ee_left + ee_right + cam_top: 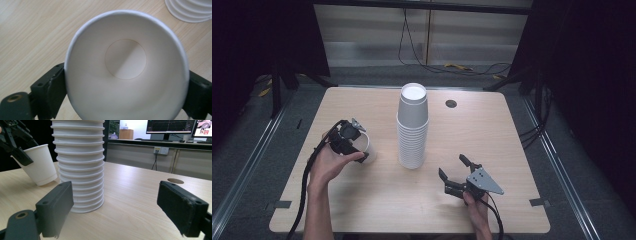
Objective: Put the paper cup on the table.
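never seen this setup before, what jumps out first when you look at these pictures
A tall stack of upturned paper cups rises mid-table, dwarfing everything else. Left of it, the left tongs clamp a single white paper cup, tilted, mouth toward their camera. The right tongs wait open near the stack's base, jaws spread wide.

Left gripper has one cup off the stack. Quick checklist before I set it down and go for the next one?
1. Left gripper shut on the single cup: ok.
2. Cup tilted, base at or just above the table: contact cannot tell.
3. Cup stack upright, mouths down: ok.
4. Right gripper open, short of the stack: ok.
5. Cup interior clean, undented: ok.
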A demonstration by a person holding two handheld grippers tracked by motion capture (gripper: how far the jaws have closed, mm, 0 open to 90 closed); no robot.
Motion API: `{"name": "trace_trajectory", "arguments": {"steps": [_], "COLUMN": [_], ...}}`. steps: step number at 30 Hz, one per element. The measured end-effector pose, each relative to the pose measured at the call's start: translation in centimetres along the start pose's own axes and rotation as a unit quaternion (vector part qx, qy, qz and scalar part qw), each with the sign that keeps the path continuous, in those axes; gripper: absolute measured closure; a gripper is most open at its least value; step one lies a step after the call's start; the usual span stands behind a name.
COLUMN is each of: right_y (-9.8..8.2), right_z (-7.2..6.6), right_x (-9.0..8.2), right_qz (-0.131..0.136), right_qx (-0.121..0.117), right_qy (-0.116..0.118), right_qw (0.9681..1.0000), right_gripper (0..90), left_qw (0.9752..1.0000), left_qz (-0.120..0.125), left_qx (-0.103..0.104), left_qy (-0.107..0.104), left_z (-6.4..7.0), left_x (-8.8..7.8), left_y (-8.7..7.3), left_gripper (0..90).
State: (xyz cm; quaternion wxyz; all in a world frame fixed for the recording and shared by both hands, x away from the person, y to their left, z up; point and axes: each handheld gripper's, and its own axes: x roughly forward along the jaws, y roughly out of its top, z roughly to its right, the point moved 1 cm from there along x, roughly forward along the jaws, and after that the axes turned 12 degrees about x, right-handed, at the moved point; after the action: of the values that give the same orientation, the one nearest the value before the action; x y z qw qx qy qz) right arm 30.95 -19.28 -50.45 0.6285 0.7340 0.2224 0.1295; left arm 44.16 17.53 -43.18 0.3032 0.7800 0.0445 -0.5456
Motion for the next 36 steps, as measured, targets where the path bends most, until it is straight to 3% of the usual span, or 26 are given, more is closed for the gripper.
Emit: {"name": "trace_trajectory", "arguments": {"steps": [4,11,15,20,23,29,36], "right_y": [0.0,0.0,0.0,0.0,0.0,0.0,0.0], "right_z": [0.1,0.0,0.0,0.1,0.1,0.2,0.2], "right_x": [0.0,0.0,0.0,-0.1,-0.1,-0.1,-0.1], "right_qz": [-0.001,0.001,0.000,0.001,0.001,0.003,0.003], "right_qx": [0.001,-0.001,0.000,0.004,0.004,0.006,0.006], "right_qy": [-0.002,0.000,-0.001,-0.006,-0.004,-0.006,-0.006], "right_qw": [1.0000,1.0000,1.0000,1.0000,1.0000,1.0000,1.0000], "right_gripper": [13.4,13.4,13.4,13.3,13.3,13.3,13.3], "left_qw": [1.0000,0.9986,0.9963,0.9924,0.9911,0.9829,0.9776], "left_qz": [0.003,0.050,0.082,0.114,0.126,0.167,0.196], "left_qx": [0.000,-0.016,-0.027,-0.048,-0.043,-0.074,-0.071], "left_qy": [0.004,0.004,0.000,-0.009,-0.008,-0.025,-0.029], "left_z": [-0.1,-0.5,-0.9,-0.9,-0.8,-1.0,-0.8], "left_x": [0.2,1.2,1.8,2.2,2.3,3.0,3.6], "left_y": [0.1,-0.2,-0.5,-0.7,-0.8,-1.4,-2.1], "left_gripper": [8.4,6.9,6.2,5.4,5.4,4.9,4.9]}}
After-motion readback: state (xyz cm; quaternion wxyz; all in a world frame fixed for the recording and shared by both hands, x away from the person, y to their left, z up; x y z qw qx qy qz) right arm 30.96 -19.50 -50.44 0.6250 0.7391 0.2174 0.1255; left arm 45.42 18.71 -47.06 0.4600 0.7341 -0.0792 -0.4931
